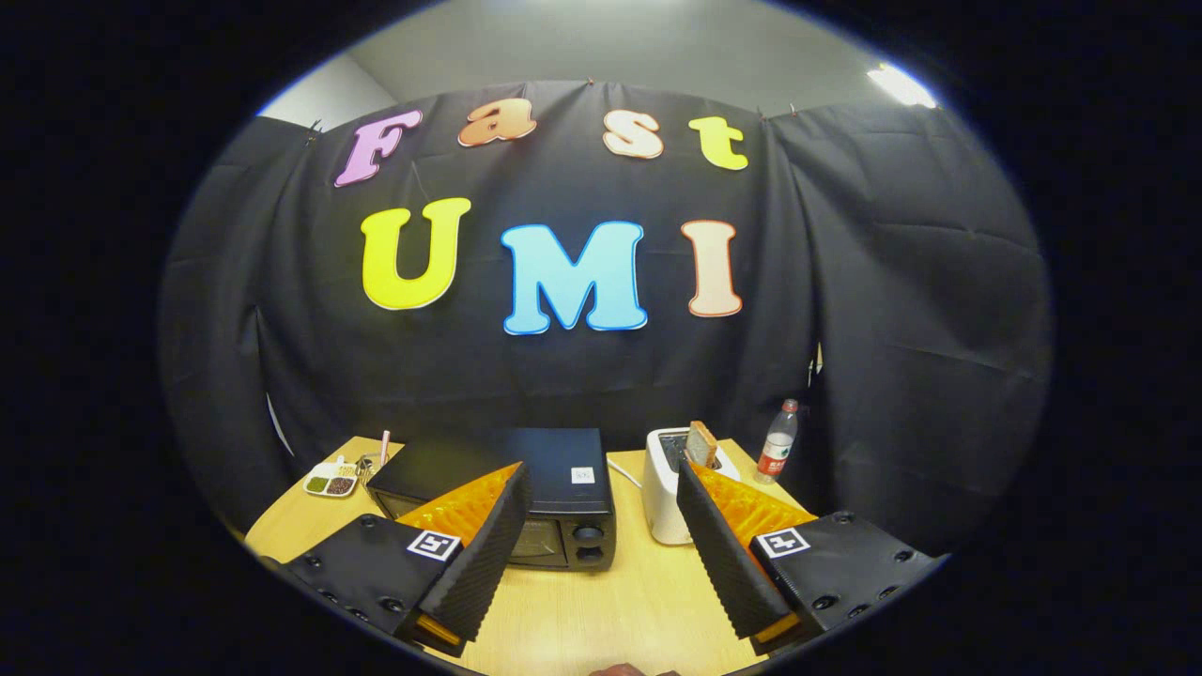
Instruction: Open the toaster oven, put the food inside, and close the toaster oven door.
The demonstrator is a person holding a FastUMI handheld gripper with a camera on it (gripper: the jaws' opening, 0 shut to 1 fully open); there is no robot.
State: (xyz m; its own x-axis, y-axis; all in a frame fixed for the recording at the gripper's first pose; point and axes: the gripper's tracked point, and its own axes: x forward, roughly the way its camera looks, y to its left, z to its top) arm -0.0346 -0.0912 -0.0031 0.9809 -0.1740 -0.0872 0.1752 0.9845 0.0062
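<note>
The gripper [601, 554] hangs above the near part of the wooden bench [610, 610] with its fingers [488, 554] spread wide and nothing between them. Beyond them, and partly hidden behind the left finger, stands the black toaster oven [563, 498]. The part of its front that shows, a strip of glass door and two knobs at the right, looks flush with the case, so I judge the door shut; I cannot see into the cavity.

Just right of the oven stands a white pop-up toaster [665, 498] with a slice of toast [701, 443] standing up out of its slot. That slice is the likeliest food for the task, and it sits outside the oven.

With the door shut and toast in the toaster, the scene fits the stage where the oven is yet to be opened. It would also fit a finished job if some other food already lies behind the glass, which cannot be told from here. If the door is to be opened, the fingers need to drop and go forward to the door's top edge or handle, hidden now behind the left finger.

At the far left of the bench a small white divided dish [331, 481] holds dark and greenish bits in separate compartments. A plastic bottle [778, 441] with a red label stands at the far right.
</note>
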